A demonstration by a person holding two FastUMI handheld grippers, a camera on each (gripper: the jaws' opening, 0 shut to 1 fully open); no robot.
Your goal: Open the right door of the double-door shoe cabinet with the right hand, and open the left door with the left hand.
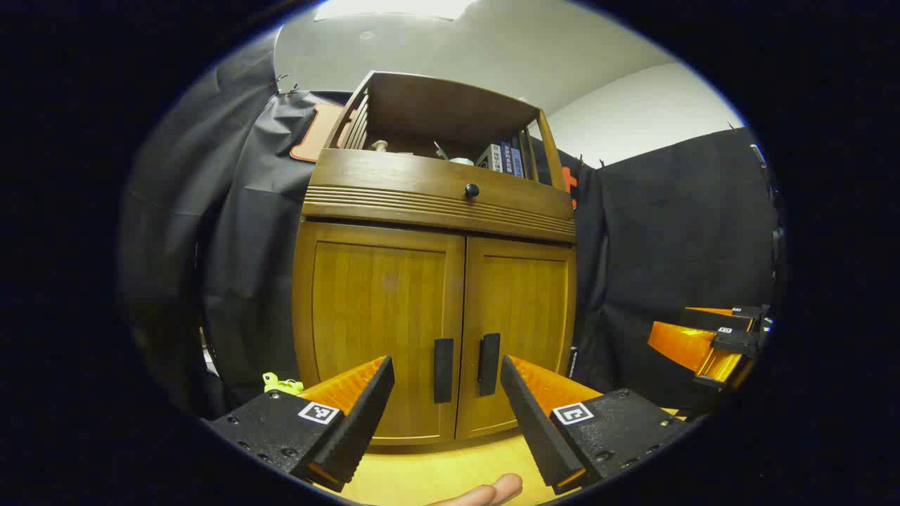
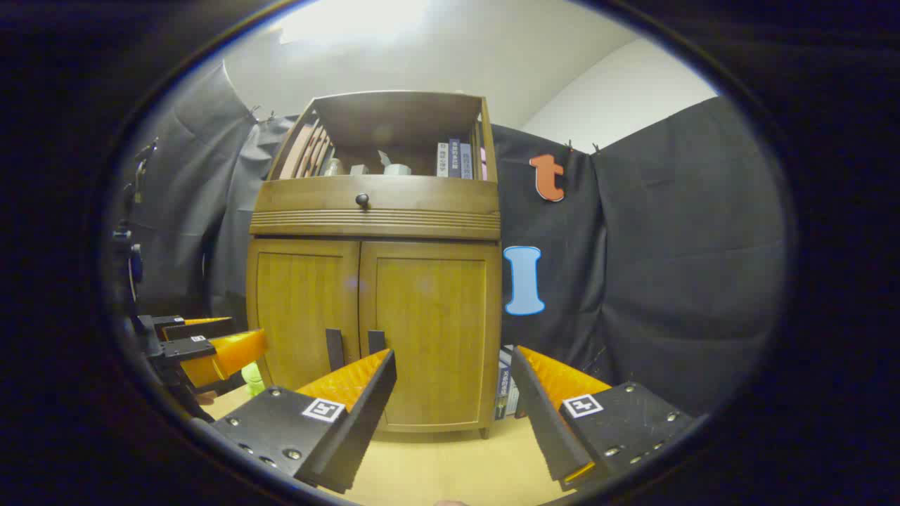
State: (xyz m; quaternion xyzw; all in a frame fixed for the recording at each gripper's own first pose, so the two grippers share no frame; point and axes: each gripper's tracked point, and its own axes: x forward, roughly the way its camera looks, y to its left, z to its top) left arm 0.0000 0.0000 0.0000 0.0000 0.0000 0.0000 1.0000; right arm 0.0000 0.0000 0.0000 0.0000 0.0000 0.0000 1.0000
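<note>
Ahead of the left gripper [image 1: 446, 414], spread wide, stands the shoe cabinet [image 1: 436, 281], both doors closed; the right gripper [image 2: 453, 414] also gapes, short of it.

left gripper view: low, near cabinet [image 1: 436, 281] | right gripper view: low, farther; shared

Bright ceiling glare, edges warped, perhaps dim.

The wooden shoe cabinet [image 1: 436, 281] stands upright on the floor, both doors apparently shut; the left door [image 1: 380, 330] and right door [image 1: 524, 323] carry dark vertical handles [image 1: 443, 370] beside the centre seam.
</note>
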